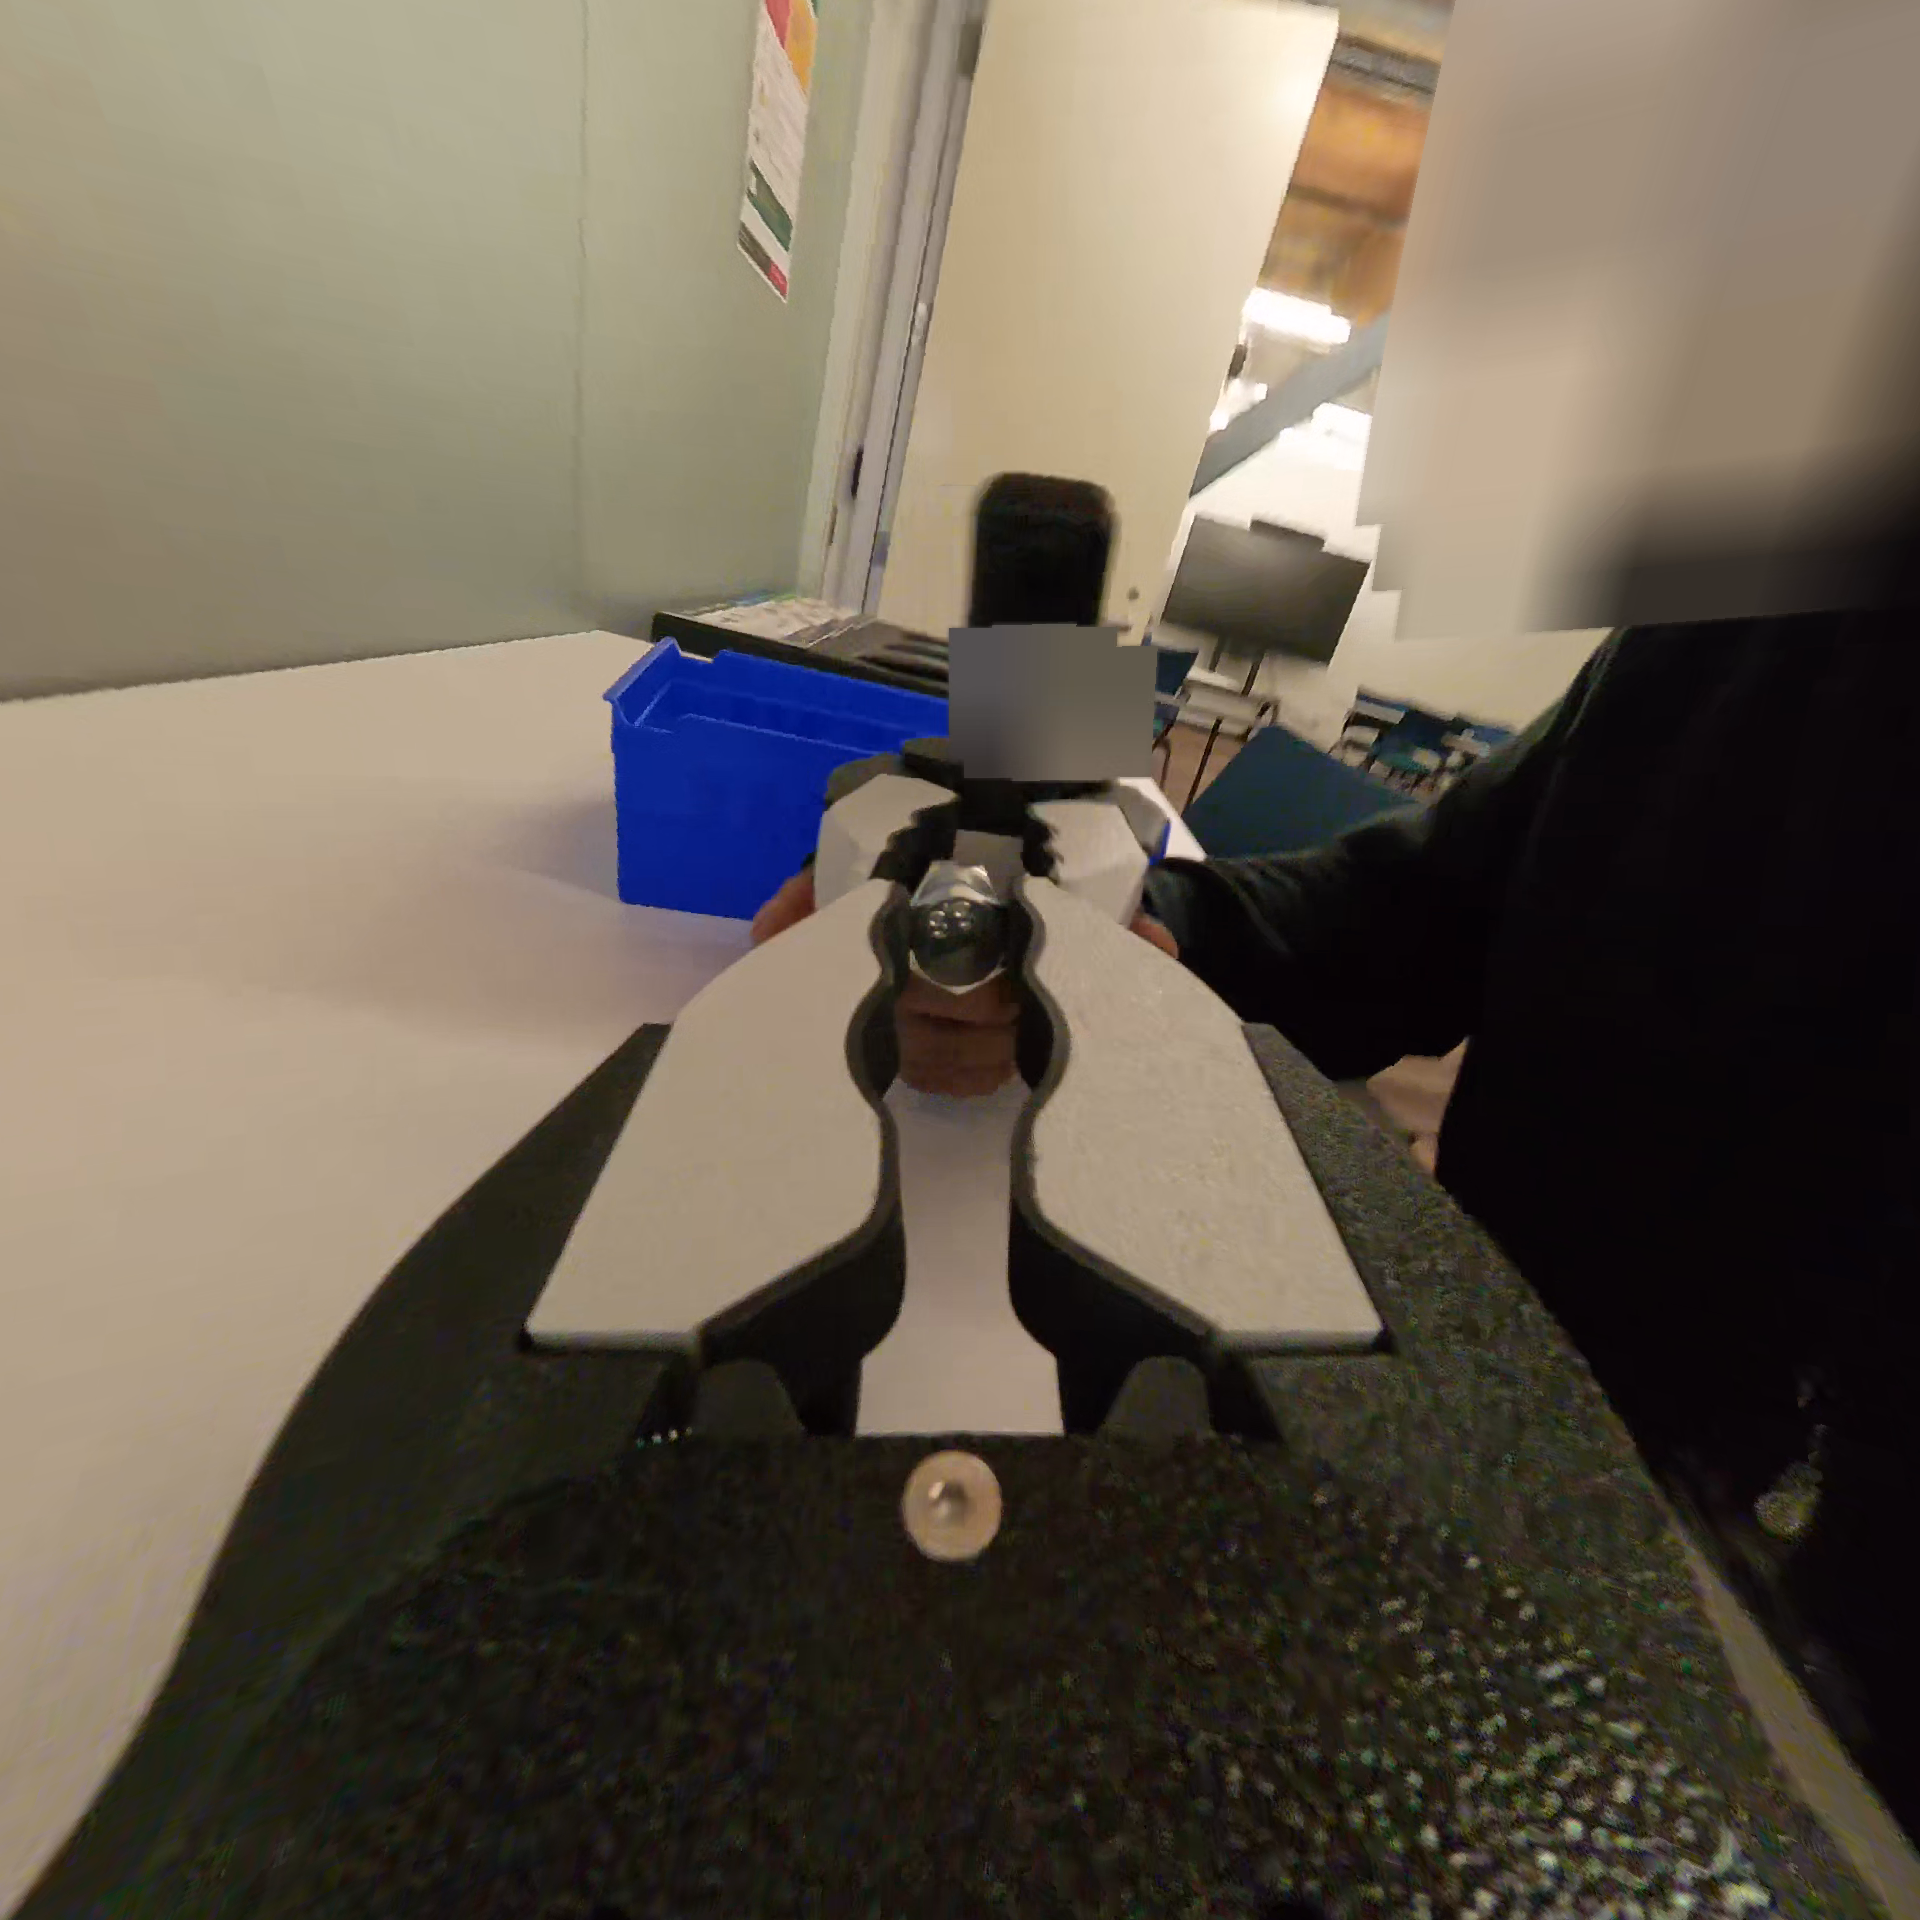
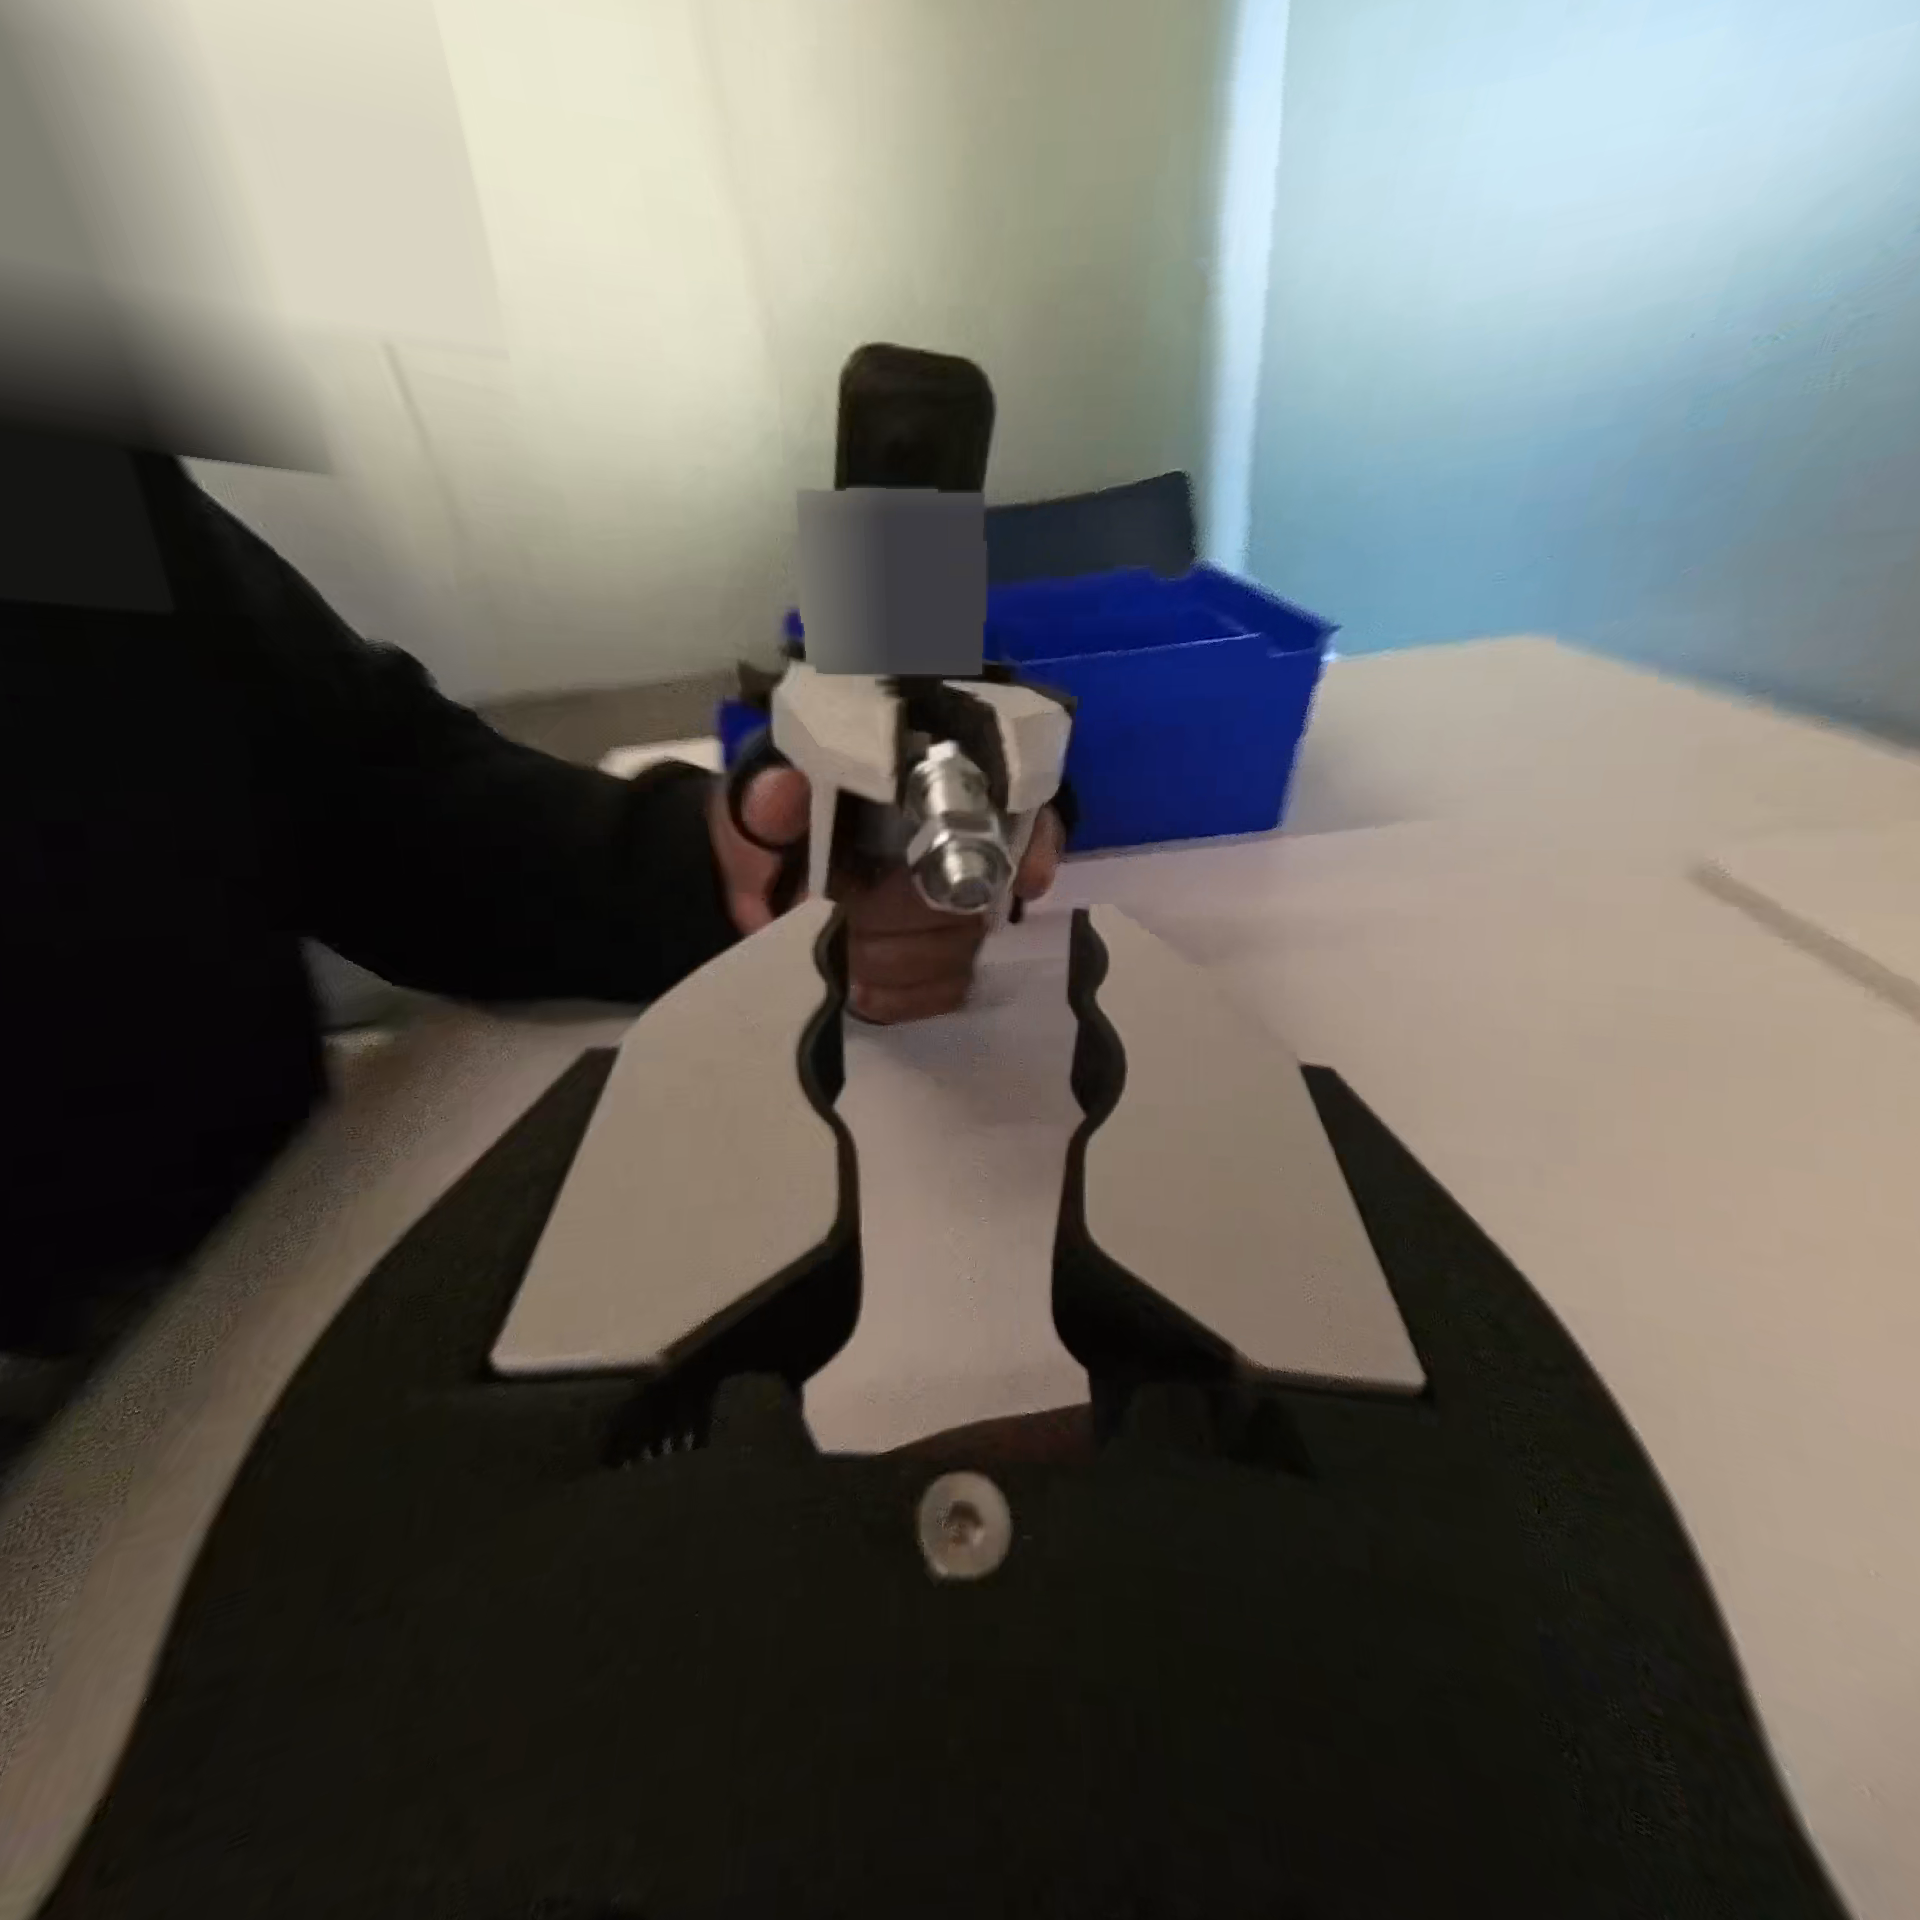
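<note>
Black speckled housing fills the bottom of both frames, grey fingers reaching up to mid-frame. Left tongs (image 1: 954, 940) are clamped on a silver metal hex-head bolt (image 1: 951, 940), its head between the dark pads at frame centre. In the right wrist view the same bolt (image 2: 954, 836) carries a silver nut and juts out of the far left tongs (image 2: 940, 769), just above centre. Right tongs (image 2: 951, 935) stand apart with nothing between them, their tips just below the bolt's threaded end and not touching it. A blue plastic bin (image 1: 727, 790) stands behind on the white worktop (image 1: 312, 935), at centre left.
</note>
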{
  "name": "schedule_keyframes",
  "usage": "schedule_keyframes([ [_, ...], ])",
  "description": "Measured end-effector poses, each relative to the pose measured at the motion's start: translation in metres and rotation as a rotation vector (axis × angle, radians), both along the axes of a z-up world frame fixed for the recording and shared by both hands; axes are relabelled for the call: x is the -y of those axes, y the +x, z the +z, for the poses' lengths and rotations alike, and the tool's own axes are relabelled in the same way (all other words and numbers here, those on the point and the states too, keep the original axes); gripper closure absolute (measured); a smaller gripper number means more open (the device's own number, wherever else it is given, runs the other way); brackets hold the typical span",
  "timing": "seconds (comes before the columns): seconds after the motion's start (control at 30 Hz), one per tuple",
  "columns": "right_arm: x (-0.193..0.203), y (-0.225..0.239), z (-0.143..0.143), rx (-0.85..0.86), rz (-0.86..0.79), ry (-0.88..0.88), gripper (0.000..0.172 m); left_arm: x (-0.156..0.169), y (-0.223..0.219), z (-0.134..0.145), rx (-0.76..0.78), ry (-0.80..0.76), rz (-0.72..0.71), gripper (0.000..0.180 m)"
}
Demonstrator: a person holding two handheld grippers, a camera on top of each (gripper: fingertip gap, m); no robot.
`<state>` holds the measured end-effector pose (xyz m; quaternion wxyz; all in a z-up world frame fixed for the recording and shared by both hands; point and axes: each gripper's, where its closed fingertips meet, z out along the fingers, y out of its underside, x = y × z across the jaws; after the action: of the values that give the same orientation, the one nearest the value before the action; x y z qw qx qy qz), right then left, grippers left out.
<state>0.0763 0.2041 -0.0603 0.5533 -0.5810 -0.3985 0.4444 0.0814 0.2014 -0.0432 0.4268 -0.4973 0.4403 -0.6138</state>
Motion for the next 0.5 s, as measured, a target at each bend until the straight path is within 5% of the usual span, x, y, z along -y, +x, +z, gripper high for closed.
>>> schedule_keyframes([
  [0.33,-0.003,0.001,0.002,0.268,-0.291,0.564,0.137,0.0,0.005,-0.007,0.013,-0.226,-0.082,0.164],
  [0.43,0.0,-0.002,0.001,0.275,-0.266,0.536,0.152,0.002,0.007,-0.01,0.009,-0.251,-0.099,0.164],
  [0.5,0.0,-0.002,0.0,0.207,-0.189,0.353,0.152,0.002,0.006,-0.011,-0.007,-0.221,-0.096,0.164],
])
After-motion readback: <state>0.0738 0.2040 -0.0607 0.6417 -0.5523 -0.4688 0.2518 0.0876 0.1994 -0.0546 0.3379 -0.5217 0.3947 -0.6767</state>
